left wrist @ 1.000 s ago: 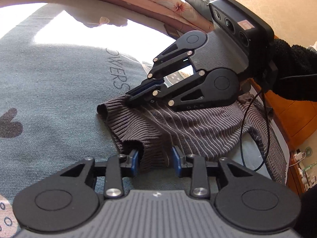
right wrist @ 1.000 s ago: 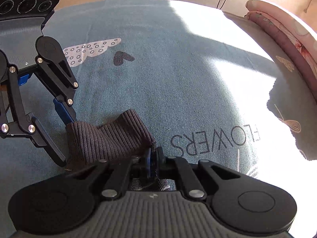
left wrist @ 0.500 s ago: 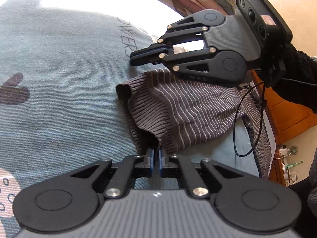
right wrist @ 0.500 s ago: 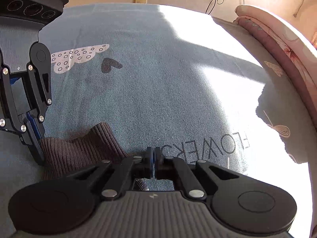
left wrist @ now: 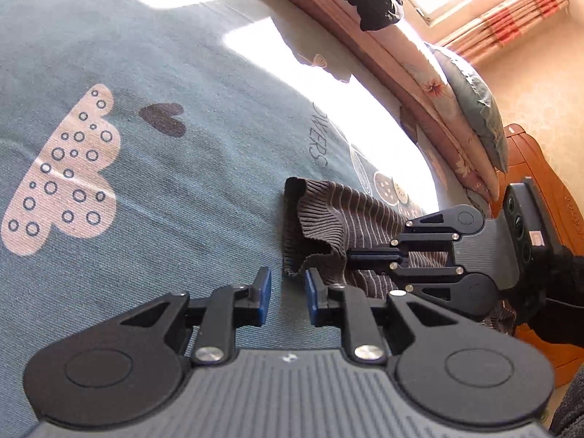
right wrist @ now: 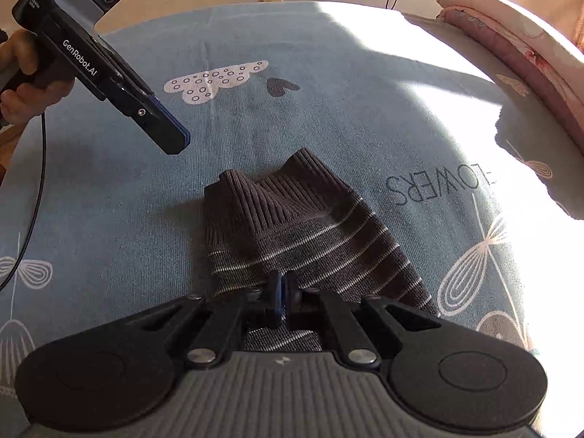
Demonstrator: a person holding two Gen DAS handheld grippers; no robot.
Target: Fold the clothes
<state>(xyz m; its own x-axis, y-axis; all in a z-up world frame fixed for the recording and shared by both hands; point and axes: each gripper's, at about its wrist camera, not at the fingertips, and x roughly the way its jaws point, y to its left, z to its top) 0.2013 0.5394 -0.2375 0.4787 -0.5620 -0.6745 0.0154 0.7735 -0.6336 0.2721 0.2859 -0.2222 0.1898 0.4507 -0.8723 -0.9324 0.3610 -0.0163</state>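
Left gripper: I am holding my left gripper (left wrist: 284, 294) above the bedsheet (left wrist: 153, 233), just off the ribbed cuff edge of the sweater (left wrist: 328, 226); its jaws have just been opening, and they are standing a little apart with nothing between the blue pads (left wrist: 263, 297).
Left gripper from the other side: in the right wrist view I am seeing it (right wrist: 179, 142) hanging in the air up and to the left of the knit, clear of it, with my hand (right wrist: 22, 80) wrapping its handle.
Right gripper: I am keeping my right gripper (right wrist: 283, 292) pressed together, its jaws closed; fabric is lying right at and under the tips, but I cannot tell whether a fold is pinched in them.
Right gripper from the other side: in the left wrist view it (left wrist: 352, 255) is reaching in from the right, tips together over the striped cloth.
Sweater: the dark striped knit (right wrist: 299, 226) is lying on the blue-grey sheet (right wrist: 328, 91), ribbed end rumpled and pointing away from my right gripper, beside the printed lettering (right wrist: 438, 186).
Bedding: pink quilts (left wrist: 419, 73) are lying folded along the far edge.
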